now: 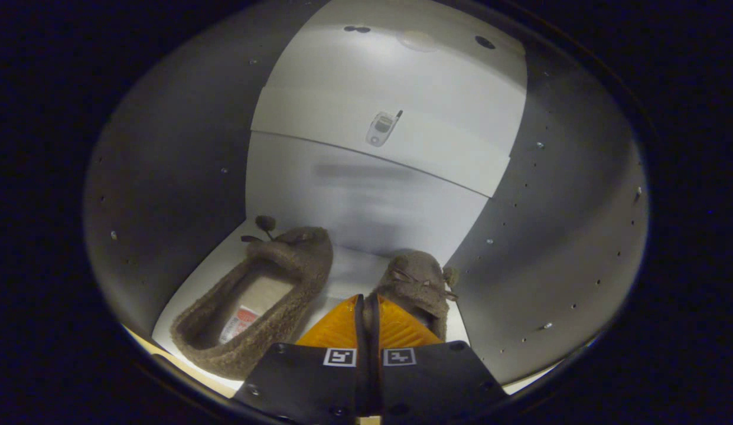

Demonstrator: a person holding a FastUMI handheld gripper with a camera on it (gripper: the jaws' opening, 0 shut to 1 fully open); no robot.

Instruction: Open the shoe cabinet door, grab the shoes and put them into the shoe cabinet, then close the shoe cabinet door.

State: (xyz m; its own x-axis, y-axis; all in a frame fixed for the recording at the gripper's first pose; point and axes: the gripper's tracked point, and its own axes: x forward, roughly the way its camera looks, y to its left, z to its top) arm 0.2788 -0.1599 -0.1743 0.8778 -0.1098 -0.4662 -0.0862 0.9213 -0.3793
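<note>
2 slippers are being seen on the cabinet floor. The left slipper is lying ahead and to the left of the tool, its long axis running from near the opening back toward the rear wall, with the toe at the back. The right slipper is lying just ahead and to the right, touching or just beside the right finger. The 2 orange fingers are being held closed together, with nothing between them. Judged from this, both slippers are being left inside, and the door is probably being dealt with next.
</note>
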